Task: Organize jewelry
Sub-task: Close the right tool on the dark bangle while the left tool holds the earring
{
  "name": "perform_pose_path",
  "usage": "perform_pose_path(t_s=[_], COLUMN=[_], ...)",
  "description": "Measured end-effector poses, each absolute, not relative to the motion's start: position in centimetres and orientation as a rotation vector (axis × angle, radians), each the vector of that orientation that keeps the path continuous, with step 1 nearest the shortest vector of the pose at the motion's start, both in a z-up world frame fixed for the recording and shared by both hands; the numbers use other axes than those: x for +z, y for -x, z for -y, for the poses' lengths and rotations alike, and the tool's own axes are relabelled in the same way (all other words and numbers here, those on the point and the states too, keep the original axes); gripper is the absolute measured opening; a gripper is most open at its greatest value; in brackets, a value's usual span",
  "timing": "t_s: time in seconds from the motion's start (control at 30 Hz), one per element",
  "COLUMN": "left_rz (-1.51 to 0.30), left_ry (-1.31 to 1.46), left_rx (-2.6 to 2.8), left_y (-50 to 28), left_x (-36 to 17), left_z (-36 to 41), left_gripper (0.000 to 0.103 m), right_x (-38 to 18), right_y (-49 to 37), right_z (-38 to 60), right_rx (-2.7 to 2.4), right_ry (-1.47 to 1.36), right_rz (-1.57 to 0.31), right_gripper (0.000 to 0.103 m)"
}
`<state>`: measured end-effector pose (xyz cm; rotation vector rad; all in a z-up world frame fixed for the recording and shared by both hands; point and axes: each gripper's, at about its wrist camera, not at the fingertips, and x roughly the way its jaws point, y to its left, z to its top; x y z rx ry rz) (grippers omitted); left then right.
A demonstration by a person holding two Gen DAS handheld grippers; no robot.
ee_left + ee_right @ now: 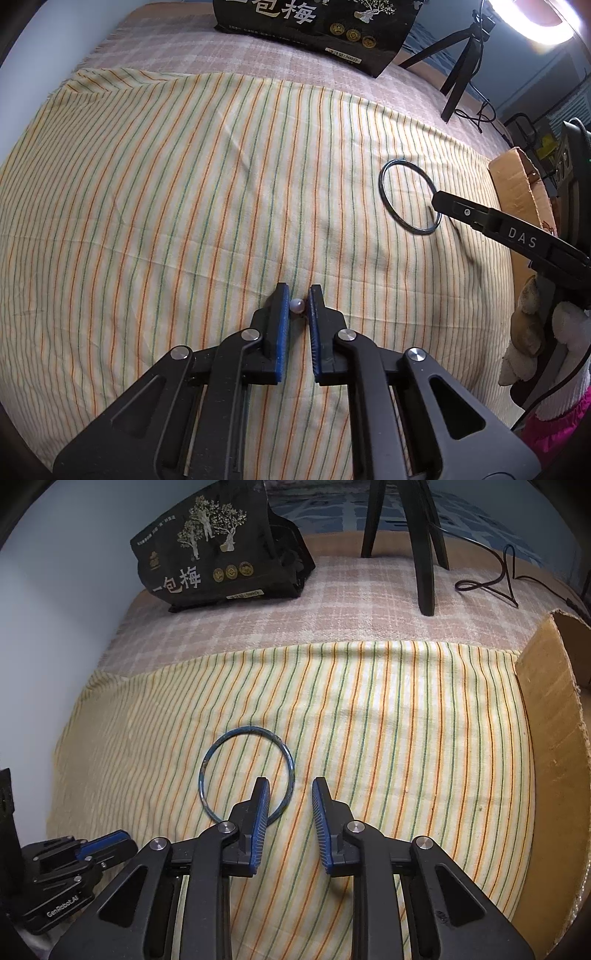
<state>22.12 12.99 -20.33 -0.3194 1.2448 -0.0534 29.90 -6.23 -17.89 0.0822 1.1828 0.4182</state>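
A small white pearl bead (297, 305) lies on the striped cloth (184, 206) between the tips of my left gripper (296, 301). The jaws stand a little apart around the bead, and I cannot tell if they touch it. A thin blue bangle (409, 197) lies flat on the cloth to the right. In the right wrist view the bangle (246, 773) lies just ahead and left of my right gripper (290, 788), which is open and empty, its left finger over the bangle's right rim. The right gripper also shows in the left wrist view (443, 201).
A black snack bag (314, 29) stands at the back of the bed on a pink checked blanket (332, 605). A cardboard box (550, 738) stands along the right edge. Black tripod legs (424, 554) and a cable (491, 583) are at the back right.
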Motion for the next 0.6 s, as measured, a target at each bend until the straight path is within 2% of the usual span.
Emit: perform_pose_path(t_s=[0.17,0.23,0.27,0.6], left_rz=[-1.241,-1.237,-1.236,-1.199], left_ry=[0.313,0.312,0.313,0.332], left_rx=[-0.048,-0.046,-0.045,-0.05], left_y=[-22.2,-22.2,-22.2,-21.9], left_x=[-20.4,-20.3,-20.3,-19.2], left_z=[-12.9,-12.8,-12.8,-12.9], left_gripper=[0.007,0.007,0.007,0.006], right_x=[-18.1,-18.1,-18.1,-17.7], right_y=[-29.6,-29.3,-29.2,-29.1], right_z=[5.0,4.5,4.3,4.6], right_rx=[0.398,0.39,0.387,0.414], right_ry=[0.013,0.061,0.077,0.034], right_rz=[-1.167,-1.155,-1.15,-1.132], right_gripper=[0.019,0.016,0.01,0.003])
